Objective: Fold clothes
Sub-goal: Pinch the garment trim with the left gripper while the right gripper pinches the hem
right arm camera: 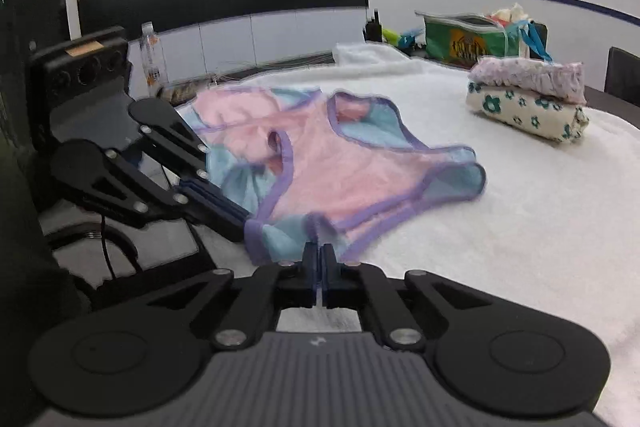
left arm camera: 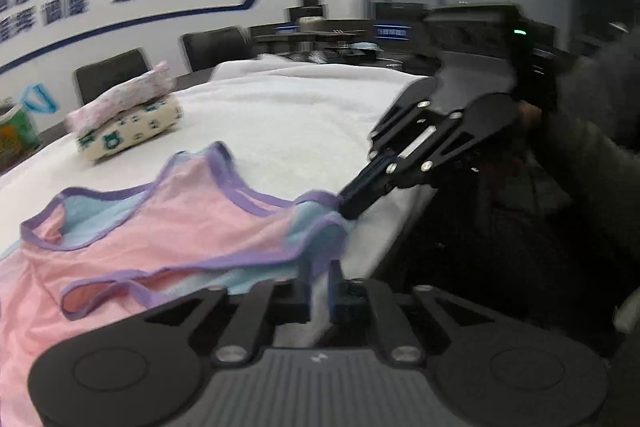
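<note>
A pink and light-blue vest with purple trim (left arm camera: pixel 160 227) lies spread on the white towel-covered table (left arm camera: pixel 280 123); it also shows in the right wrist view (right arm camera: pixel 328 167). My left gripper (left arm camera: pixel 320 297) is shut on the vest's near edge; it shows from the side in the right wrist view (right arm camera: pixel 236 223). My right gripper (right arm camera: pixel 320 259) is shut on a purple-trimmed strap at the vest's near edge; it shows in the left wrist view (left arm camera: pixel 352 207), pinching the vest's right corner.
Two folded garments are stacked at the far side of the table (right arm camera: pixel 528 99), also seen in the left wrist view (left arm camera: pixel 124 119). A green bag (right arm camera: pixel 468 39) and a bottle (right arm camera: pixel 150 55) stand behind. Black chairs (left arm camera: pixel 112 71) line the far edge. The table's edge lies by the grippers.
</note>
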